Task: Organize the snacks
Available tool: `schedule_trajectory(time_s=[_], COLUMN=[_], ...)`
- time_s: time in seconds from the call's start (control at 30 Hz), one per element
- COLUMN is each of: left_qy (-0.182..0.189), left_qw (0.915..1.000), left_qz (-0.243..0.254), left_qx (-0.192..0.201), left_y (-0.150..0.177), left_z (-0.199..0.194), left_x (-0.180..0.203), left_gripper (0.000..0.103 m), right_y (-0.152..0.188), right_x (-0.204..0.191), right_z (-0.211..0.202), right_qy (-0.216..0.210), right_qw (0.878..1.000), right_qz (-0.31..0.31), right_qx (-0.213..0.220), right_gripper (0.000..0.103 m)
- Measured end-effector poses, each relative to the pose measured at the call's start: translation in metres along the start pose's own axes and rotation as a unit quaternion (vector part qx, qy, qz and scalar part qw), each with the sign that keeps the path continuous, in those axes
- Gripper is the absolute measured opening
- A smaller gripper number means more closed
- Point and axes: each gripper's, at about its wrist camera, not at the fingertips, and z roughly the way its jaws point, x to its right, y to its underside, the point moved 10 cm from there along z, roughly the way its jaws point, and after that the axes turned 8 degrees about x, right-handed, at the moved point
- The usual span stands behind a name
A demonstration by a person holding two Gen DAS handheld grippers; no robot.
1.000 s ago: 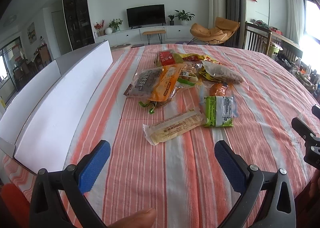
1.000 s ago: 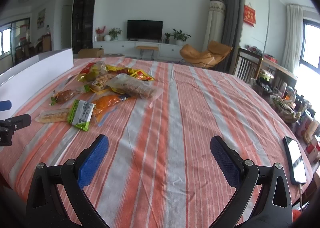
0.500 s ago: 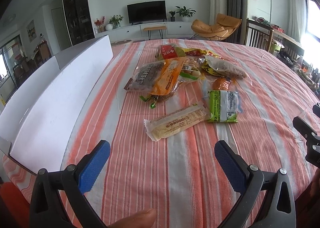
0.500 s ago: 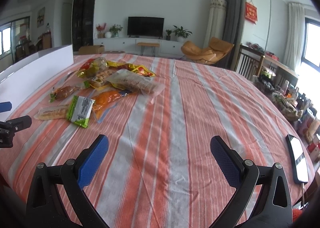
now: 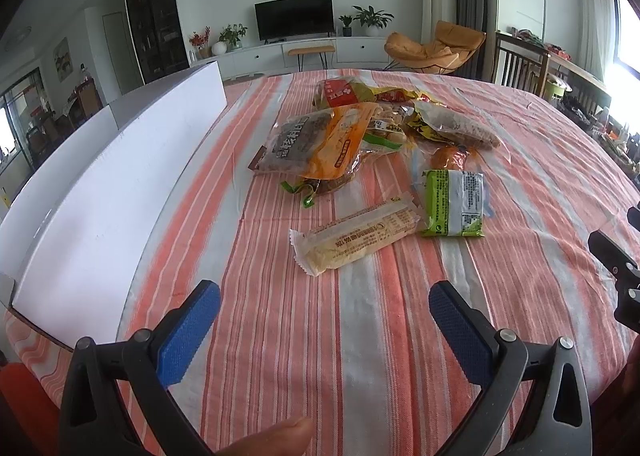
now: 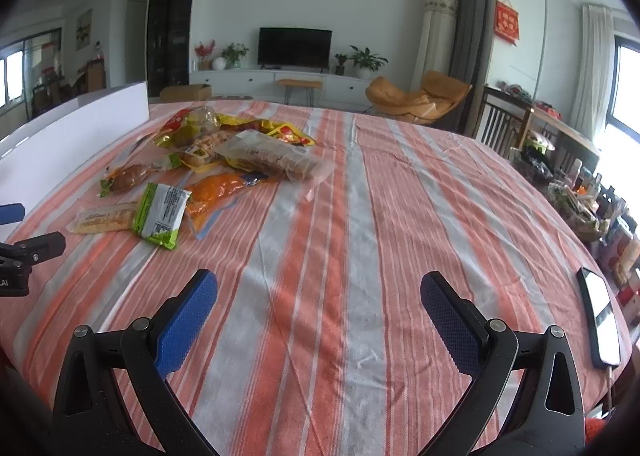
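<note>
One long cream wafer pack (image 5: pixel 356 234) lies flat on the striped bench (image 5: pixel 320 336), long axis slanting lower-left to upper-right; one green packet (image 5: pixel 454 203) just beside it; heaped snack bags (image 5: pixel 320 140) behind. Left gripper (image 5: pixel 324 326) and right gripper (image 6: pixel 318 310): fingers wide, empty.

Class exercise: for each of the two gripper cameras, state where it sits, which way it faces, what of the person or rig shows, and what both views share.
Left wrist: on the left gripper, facing the long pale wafer pack; open blue pads and a fingertip show.
Right wrist: on the right gripper, facing bare striped tablecloth; open pads show, phone at right.
Shared: green packet, white box, TV.
</note>
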Motion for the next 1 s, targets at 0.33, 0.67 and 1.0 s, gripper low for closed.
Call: schedule_trajectory(time_s=[0.33, 0.67, 1.0], left_qy=[-0.001, -0.003, -0.005], left_qw=[1.0, 0.9999, 0.9995], left_qz=[0.0, -0.002, -0.001], left_qx=[-0.005, -0.01, -0.032], left_y=[0.003, 0.005, 0.014], left_z=[0.004, 0.006, 0.014], left_x=[-0.001, -0.004, -0.005], left_gripper=[0.103, 0.103, 0.103], right_y=[0.001, 0.001, 0.005], right_x=[0.0, 0.0, 0.001], right_z=[0.0, 0.0, 0.002], right_qy=[0.0, -0.001, -0.001], right_qw=[1.0, 1.0, 1.0], right_qz=[0.0, 0.0, 0.001], right_qx=[-0.002, -0.003, -0.005], right_gripper=[0.102, 0.102, 0.102])
